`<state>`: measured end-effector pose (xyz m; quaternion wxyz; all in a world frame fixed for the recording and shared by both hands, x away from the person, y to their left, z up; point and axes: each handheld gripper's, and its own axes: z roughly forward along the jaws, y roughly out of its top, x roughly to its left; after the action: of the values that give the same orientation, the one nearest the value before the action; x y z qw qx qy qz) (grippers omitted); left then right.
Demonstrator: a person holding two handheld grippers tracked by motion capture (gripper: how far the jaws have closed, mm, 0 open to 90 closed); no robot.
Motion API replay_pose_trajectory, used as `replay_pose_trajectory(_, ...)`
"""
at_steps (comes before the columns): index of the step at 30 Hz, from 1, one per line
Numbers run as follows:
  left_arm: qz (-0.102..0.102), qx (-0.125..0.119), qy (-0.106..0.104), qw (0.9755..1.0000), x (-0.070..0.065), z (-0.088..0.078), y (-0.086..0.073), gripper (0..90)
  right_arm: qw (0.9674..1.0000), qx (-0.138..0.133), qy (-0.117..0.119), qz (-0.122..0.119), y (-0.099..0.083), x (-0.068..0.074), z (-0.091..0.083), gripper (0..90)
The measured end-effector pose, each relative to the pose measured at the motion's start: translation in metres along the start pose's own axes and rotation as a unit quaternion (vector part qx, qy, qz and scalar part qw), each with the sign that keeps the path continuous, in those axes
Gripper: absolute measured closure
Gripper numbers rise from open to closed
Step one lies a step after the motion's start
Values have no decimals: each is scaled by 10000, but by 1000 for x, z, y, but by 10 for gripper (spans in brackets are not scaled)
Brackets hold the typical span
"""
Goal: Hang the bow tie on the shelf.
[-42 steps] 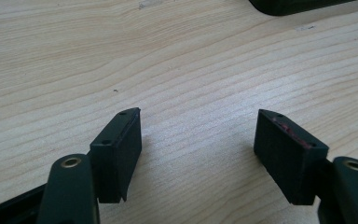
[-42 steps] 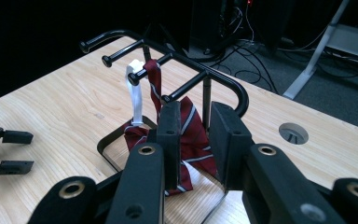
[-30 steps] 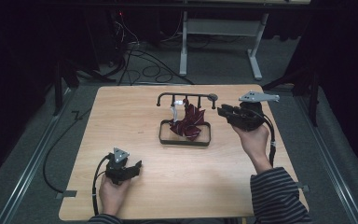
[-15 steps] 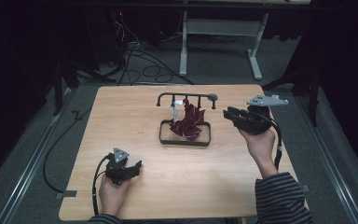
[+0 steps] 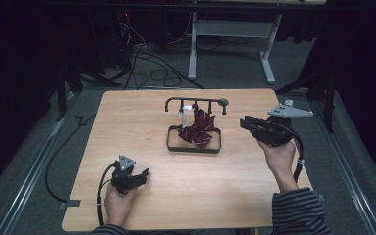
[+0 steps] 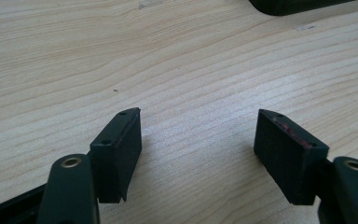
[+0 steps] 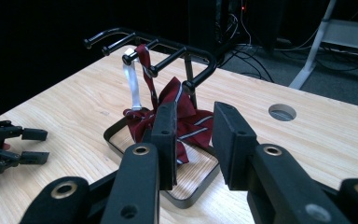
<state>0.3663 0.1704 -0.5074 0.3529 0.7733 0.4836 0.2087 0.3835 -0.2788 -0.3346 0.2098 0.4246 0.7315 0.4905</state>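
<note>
Red striped tie (image 5: 198,129) draped on a black rack (image 5: 194,144) mid-table, toward the far edge.
Right gripper view: right gripper (image 7: 193,140) jaws parted, empty, facing the rack; a round hole (image 7: 282,112) in the table (image 5: 127,117). Left gripper (image 6: 198,154) near the near-left corner, jaws spread wide over bare wood.

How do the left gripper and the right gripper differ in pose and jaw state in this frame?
The left gripper sits low at the near edge of the table, jaws spread wide over bare wood; the right gripper is held higher at the right side, jaws narrower but still apart. The left gripper has nothing in front of it, while the right gripper aims at the dark red striped tie on the black rack. Both are empty.
</note>
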Motion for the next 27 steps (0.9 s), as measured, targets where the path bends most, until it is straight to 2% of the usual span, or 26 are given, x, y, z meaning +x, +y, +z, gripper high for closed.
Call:
replay_pose_trajectory(15,-2,3,-5,10000,0,0,0,324,10000,-19,-62,-1,-9,0,-14,724)
replay_pose_trajectory(27,-1,-1,-1,10000,0,0,0,324,9998,-94,-144,112,-20,-5,-28,724)
